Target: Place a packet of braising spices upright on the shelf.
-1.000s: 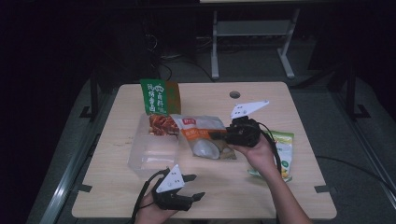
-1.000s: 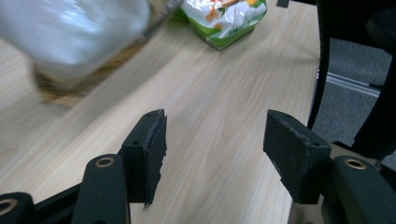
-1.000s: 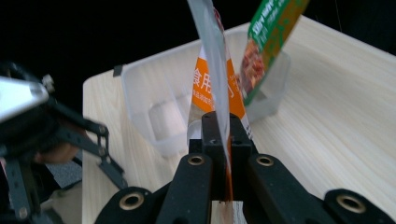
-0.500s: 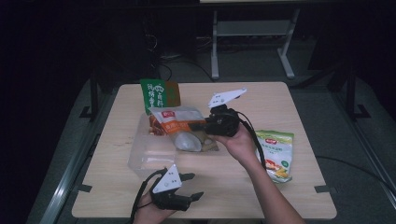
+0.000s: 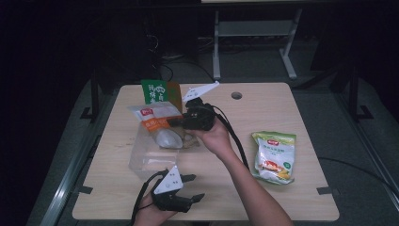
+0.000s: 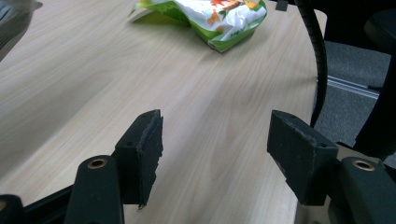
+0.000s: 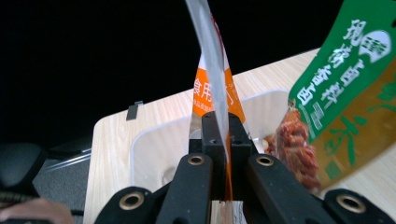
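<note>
Leftward since half a second ago, we are carrying the orange-and-white snack bag (image 5: pixel 157 123), now hanging over the clear plastic container (image 5: pixel 148 153), toward ten o'clock on the surface (image 5: pixel 282 108). Our right tool (image 5: pixel 175 121) is pinching its edge tight. At six o'clock, our left tool (image 5: pixel 193 187) is resting wide open, gripping nothing.

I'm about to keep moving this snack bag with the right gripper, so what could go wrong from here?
The right gripper pinches only a thin edge of the orange and clear snack bag, so the bag may slip or tear. Hanging over the clear plastic box, the bag may swing and miss it. It is also close to the green pouch, which could be knocked over.
</note>
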`<state>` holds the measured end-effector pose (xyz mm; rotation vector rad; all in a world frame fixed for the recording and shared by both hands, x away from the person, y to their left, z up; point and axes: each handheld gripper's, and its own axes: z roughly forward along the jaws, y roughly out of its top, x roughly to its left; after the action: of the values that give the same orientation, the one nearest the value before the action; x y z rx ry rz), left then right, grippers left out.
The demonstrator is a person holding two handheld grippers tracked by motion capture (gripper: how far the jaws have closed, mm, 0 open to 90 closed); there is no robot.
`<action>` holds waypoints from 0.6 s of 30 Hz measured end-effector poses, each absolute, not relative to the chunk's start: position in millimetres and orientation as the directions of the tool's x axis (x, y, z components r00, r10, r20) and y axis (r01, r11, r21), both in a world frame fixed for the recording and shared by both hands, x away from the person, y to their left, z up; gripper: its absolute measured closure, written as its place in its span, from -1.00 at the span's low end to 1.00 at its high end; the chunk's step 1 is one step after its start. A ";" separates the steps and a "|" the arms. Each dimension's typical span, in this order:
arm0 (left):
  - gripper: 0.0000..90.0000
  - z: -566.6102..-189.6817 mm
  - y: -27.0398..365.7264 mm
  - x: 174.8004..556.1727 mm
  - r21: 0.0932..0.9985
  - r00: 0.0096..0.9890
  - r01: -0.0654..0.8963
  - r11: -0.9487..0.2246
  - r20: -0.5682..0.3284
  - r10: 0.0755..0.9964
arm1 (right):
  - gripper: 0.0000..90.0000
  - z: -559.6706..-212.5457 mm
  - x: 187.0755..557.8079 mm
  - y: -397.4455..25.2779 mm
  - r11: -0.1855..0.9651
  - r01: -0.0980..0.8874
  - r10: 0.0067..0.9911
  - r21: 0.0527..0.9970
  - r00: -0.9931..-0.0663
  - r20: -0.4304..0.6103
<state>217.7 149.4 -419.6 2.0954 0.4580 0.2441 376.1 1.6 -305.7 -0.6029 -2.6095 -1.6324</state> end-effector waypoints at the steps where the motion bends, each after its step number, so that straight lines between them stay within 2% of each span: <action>1: -0.21 -419.9 149.6 217.6 0.846 0.908 0.231 -0.480 -0.010 0.420 | 1.00 -306.3 378.0 6.1 0.386 0.321 0.313 0.865 -0.928 0.204; 18: -0.21 -420.3 154.0 220.1 0.849 0.904 0.242 -0.471 -0.020 0.428 | 1.00 -338.5 405.0 60.6 0.391 0.391 0.323 0.833 -0.906 0.273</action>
<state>220.1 154.0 -420.3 2.0827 0.4801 0.2393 405.0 60.6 -338.5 -0.6585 -2.5639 -1.5643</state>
